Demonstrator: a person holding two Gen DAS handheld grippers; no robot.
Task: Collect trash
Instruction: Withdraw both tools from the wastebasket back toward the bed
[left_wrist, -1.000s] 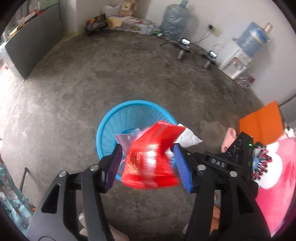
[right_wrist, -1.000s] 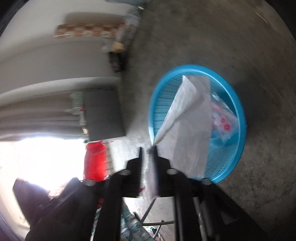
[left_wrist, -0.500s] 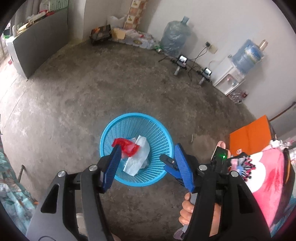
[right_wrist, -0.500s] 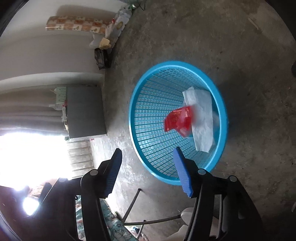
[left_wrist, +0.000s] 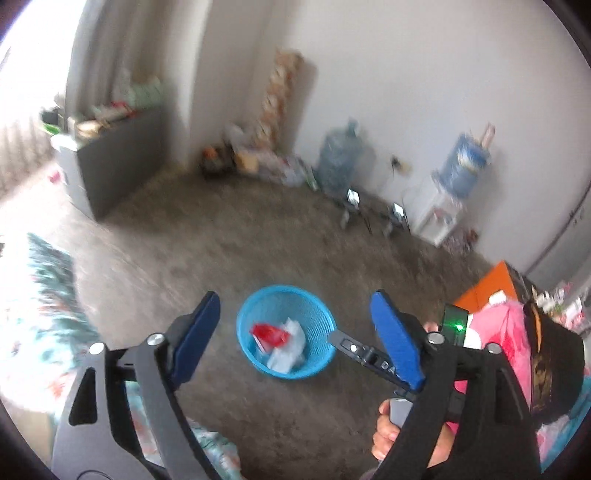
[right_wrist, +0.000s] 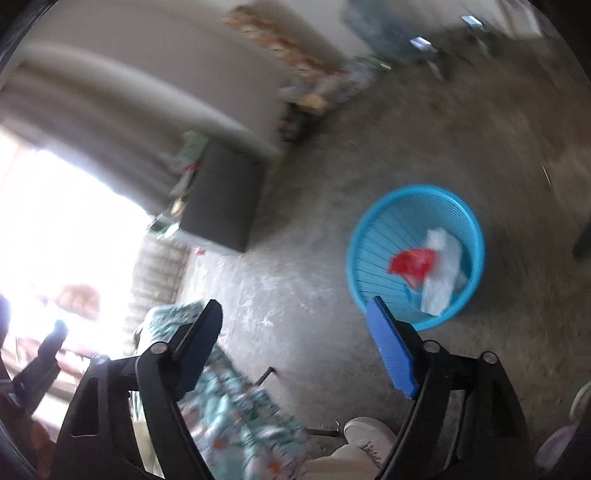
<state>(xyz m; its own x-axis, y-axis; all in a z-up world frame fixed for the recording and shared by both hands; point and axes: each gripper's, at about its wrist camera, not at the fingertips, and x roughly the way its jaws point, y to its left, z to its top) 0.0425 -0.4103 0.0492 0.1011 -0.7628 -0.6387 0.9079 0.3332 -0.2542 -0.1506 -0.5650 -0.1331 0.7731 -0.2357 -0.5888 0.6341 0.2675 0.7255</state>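
Left wrist view | left gripper and right gripper both spread wide, holding nothing | red wrapper and white paper, gripped a second ago, now lie in blue basket, lower centre | drop done, both free.

A bare room with a rough grey concrete floor and plain white walls. Strong daylight pours in from an opening at the left, washing out that side. A dark grey cabinet stands near the light, its top cluttered. Along the far wall sit a large water bottle, a white water dispenser and blurred boxes.
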